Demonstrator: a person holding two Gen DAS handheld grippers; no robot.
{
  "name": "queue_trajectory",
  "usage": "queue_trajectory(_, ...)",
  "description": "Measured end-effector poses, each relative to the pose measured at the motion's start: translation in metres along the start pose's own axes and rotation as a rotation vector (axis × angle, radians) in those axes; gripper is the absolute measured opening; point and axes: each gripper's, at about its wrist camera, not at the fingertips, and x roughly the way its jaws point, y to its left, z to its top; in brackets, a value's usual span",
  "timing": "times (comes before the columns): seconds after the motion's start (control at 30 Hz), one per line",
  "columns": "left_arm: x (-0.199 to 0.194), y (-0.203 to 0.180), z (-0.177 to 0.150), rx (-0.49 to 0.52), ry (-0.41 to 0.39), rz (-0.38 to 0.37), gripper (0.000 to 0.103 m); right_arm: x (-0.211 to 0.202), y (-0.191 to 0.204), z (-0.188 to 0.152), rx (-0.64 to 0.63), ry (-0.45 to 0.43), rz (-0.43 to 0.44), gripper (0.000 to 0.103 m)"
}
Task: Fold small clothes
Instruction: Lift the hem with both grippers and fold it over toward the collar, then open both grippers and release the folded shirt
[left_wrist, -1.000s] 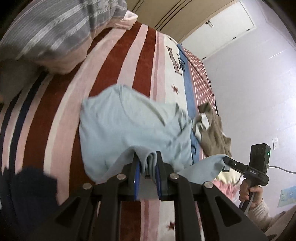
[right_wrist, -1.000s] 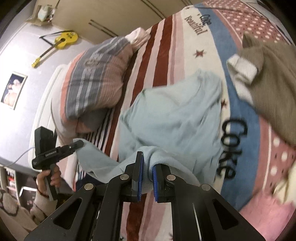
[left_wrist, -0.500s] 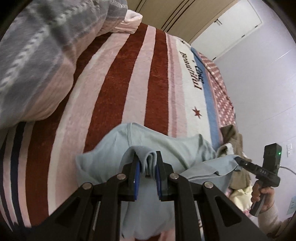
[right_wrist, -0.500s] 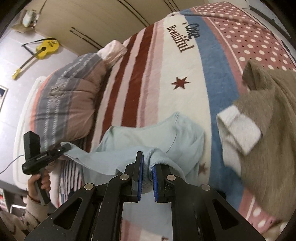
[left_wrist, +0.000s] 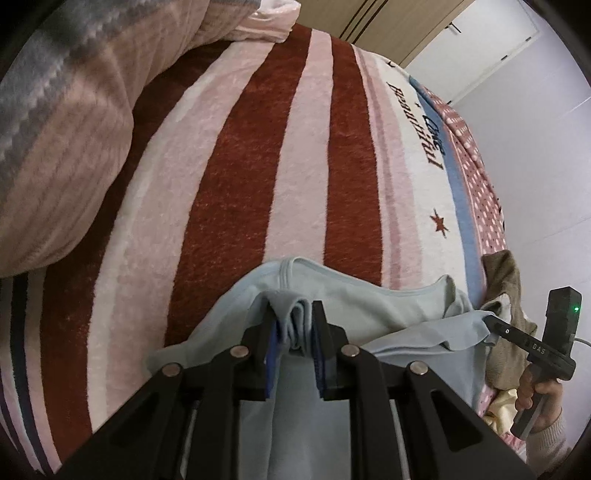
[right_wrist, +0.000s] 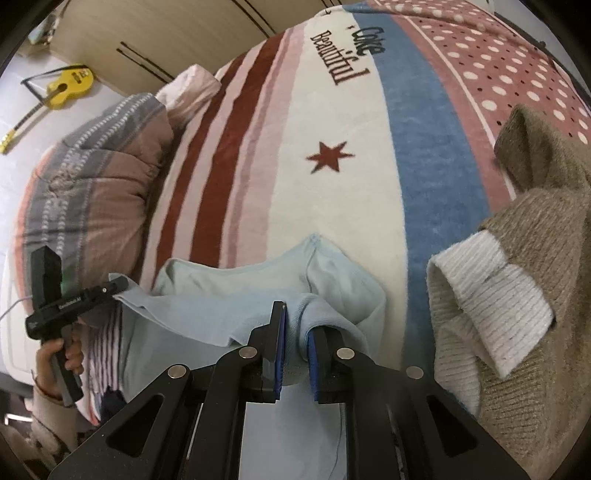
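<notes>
A light blue shirt (left_wrist: 354, 306) lies on the striped bed blanket (left_wrist: 229, 177), stretched between both grippers. My left gripper (left_wrist: 293, 325) is shut on a bunched corner of it. My right gripper (right_wrist: 295, 332) is shut on the other bunched corner of the shirt (right_wrist: 236, 291). The right gripper also shows in the left wrist view (left_wrist: 495, 321), gripping the cloth's edge. The left gripper shows in the right wrist view (right_wrist: 118, 286), gripping the opposite edge. The shirt's lower part is hidden under the gripper bodies.
A brown knit sweater with white ribbed cuff (right_wrist: 517, 295) lies to the right of the shirt. A striped pink and grey quilt (right_wrist: 96, 177) is piled at the left. A yellow guitar (right_wrist: 70, 86) leans by the wardrobe behind the bed.
Both grippers have moved forward and down over the bed with the shirt. Much less of the shirt shows ahead of the fingers; the shirt's collar edge now lies close in front of them.
</notes>
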Motion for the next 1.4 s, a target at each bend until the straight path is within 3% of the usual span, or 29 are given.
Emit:
queue_trajectory(0.07, 0.004, 0.0, -0.002, 0.002, 0.008, 0.02, 0.017, 0.003, 0.0, 0.0, -0.002, 0.003, -0.009, 0.008)
queue_trajectory(0.13, 0.006, 0.001, -0.003, 0.003, 0.007, 0.038, 0.032, 0.005, 0.0, 0.0, 0.003, 0.003, -0.014, 0.019)
queue_trajectory(0.17, 0.005, 0.002, -0.003, 0.004, -0.009, 0.06, 0.054, 0.004, -0.001, 0.001, 0.009, -0.003, -0.014, 0.023)
queue_trajectory(0.2, 0.001, 0.002, -0.002, 0.002, -0.03, 0.079, 0.067, 0.003, -0.001, 0.002, 0.013, -0.009, -0.016, 0.034)
queue_trajectory(0.23, -0.004, 0.003, -0.001, 0.001, -0.054, 0.079, 0.068, 0.0, -0.001, 0.003, 0.017, -0.025, -0.022, 0.041)
queue_trajectory(0.27, -0.007, 0.004, 0.001, 0.002, -0.062, 0.068, 0.069, -0.003, -0.002, 0.005, 0.02, -0.038, -0.029, 0.043)
queue_trajectory(0.47, -0.022, 0.008, 0.003, 0.005, -0.061, 0.089, 0.07, -0.012, -0.001, 0.009, 0.024, -0.057, -0.035, 0.043)
queue_trajectory(0.57, -0.035, 0.014, -0.007, -0.023, -0.057, 0.087, 0.079, -0.016, 0.003, 0.004, 0.01, -0.045, -0.046, 0.043)
queue_trajectory(0.87, -0.07, 0.045, -0.086, -0.181, 0.015, 0.03, 0.094, -0.034, 0.011, -0.045, 0.014, 0.007, -0.049, 0.047)
queue_trajectory(1.0, -0.062, 0.058, -0.127, -0.264, 0.078, 0.008, 0.094, -0.035, 0.014, -0.074, 0.018, 0.045, -0.075, 0.048)
queue_trajectory(1.17, -0.046, 0.056, -0.163, -0.334, 0.123, -0.091, 0.094, -0.035, 0.014, -0.102, 0.002, 0.09, -0.119, 0.054)
queue_trajectory(1.27, -0.036, 0.051, -0.169, -0.327, 0.137, -0.062, 0.094, -0.036, 0.015, -0.109, 0.01, 0.102, -0.119, 0.054)
queue_trajectory(1.4, -0.03, 0.056, -0.17, -0.317, 0.114, 0.047, 0.094, -0.035, 0.013, -0.109, 0.035, 0.107, -0.106, 0.054)
